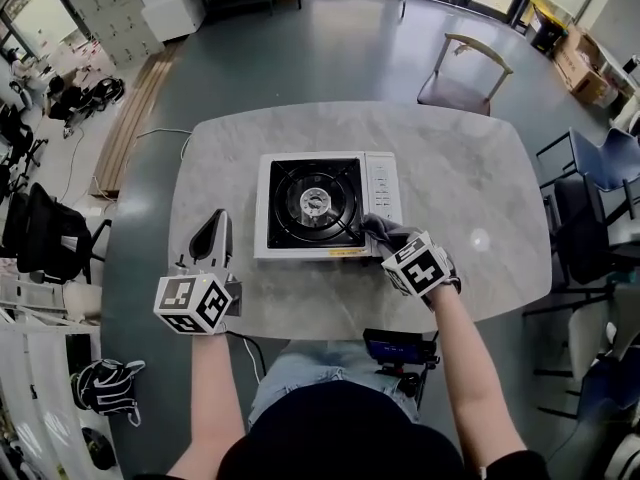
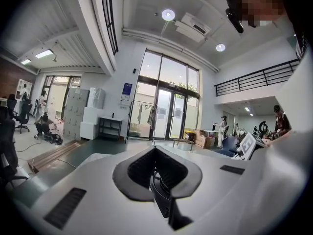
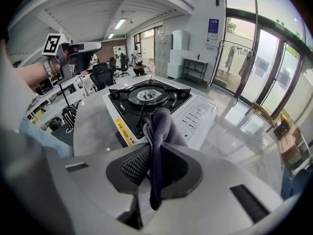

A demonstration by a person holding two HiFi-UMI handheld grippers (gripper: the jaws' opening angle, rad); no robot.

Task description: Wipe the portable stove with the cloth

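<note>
Head view sets the portable stove [image 1: 325,206] at the middle of a pale marble table [image 1: 470,158], with its black burner [image 1: 315,203] on the left and a white control strip [image 1: 383,190] on the right. The right gripper [image 1: 388,238] is at the stove's near right corner, its jaws pinching a dark grey cloth [image 3: 159,129]. The cloth bunches above the pads and hangs limp below them, and its bundle appears to meet the stove's near edge by the control strip. The left gripper [image 1: 213,236] is just left of the stove and apart from it, jaws pressed together on nothing. The cloth looks soft, light and floppy, so a pinch across its bunched middle, as now, should let it flatten and drag under pressure. The stove looks light and may slide on the smooth marble; its left rim seems the place to steady it. The raised pan supports round the burner could snag the cloth. A chair [image 1: 465,73] stands beyond the table's far right, well clear.
</note>
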